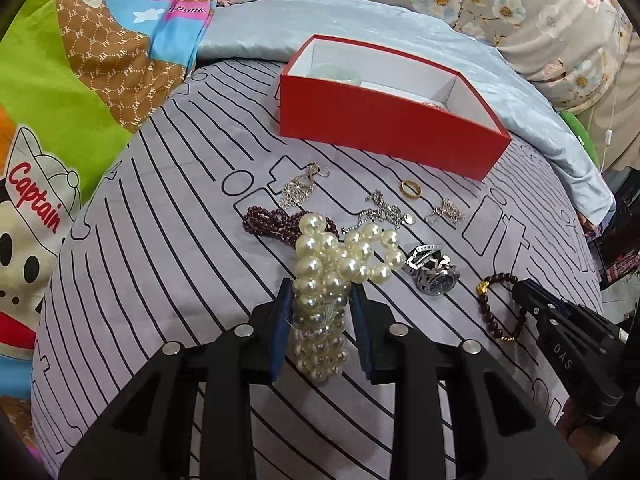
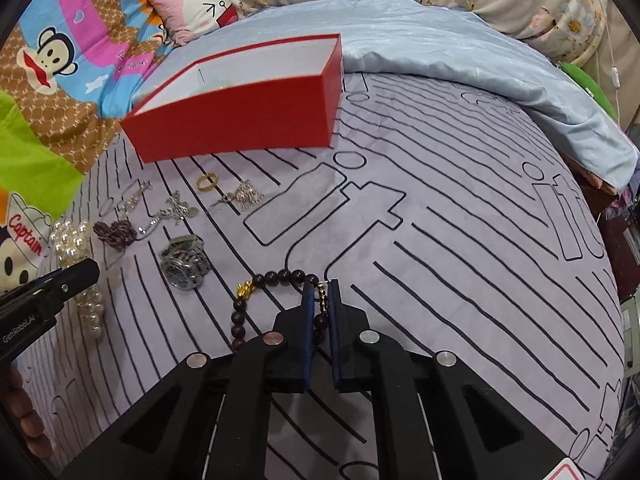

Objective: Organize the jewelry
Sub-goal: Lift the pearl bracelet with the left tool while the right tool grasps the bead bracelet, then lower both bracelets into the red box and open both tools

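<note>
The left gripper [image 1: 320, 296] is clamped on the bunched white pearl strand [image 1: 332, 264] and the right gripper [image 2: 320, 300] is pinched on the dark wooden bead bracelet [image 2: 276, 280] — both on the striped bedsheet [image 2: 440, 240], seemingly bound for the open red cardboard box [image 1: 384, 120].

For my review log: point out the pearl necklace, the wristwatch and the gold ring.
pearl necklace [image 1: 320, 276]: left wrist view, bead cluster just ahead of the fingertips.
wristwatch [image 2: 182, 272]: right wrist view, dial face.
gold ring [image 1: 411, 189]: left wrist view, near band edge.
</note>
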The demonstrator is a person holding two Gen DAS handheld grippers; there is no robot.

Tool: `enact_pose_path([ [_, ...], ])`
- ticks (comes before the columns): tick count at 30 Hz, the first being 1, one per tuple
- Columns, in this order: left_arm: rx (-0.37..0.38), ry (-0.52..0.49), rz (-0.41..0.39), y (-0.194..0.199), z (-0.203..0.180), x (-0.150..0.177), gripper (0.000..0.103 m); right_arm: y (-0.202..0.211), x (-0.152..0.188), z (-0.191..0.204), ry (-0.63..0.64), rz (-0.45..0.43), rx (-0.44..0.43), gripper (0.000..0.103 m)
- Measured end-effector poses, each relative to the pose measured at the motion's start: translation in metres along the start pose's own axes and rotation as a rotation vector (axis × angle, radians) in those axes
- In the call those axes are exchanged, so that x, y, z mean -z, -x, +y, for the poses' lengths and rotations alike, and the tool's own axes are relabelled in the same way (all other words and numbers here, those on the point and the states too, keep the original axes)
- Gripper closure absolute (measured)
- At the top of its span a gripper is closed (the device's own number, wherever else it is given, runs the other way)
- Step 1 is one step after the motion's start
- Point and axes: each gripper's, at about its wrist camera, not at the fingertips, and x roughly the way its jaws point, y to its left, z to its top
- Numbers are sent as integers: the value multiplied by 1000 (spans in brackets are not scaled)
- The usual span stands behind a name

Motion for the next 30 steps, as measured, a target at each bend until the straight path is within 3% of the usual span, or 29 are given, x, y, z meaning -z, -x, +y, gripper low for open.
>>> enact_pose_path([
  [7, 18, 10, -55, 21, 5, -19, 76, 37, -25, 5, 15, -91, -32, 97],
  [16, 30, -43, -152, 37, -3, -73, 76, 68, -92, 11, 40, -214, -98, 97],
  [24, 26, -70, -208, 25, -11, -132, 76, 64, -155, 25, 67, -276, -115, 97],
  [30, 43, -65, -191, -4, -17, -166, 76, 34, -185, 38, 73, -257, -142, 97],
])
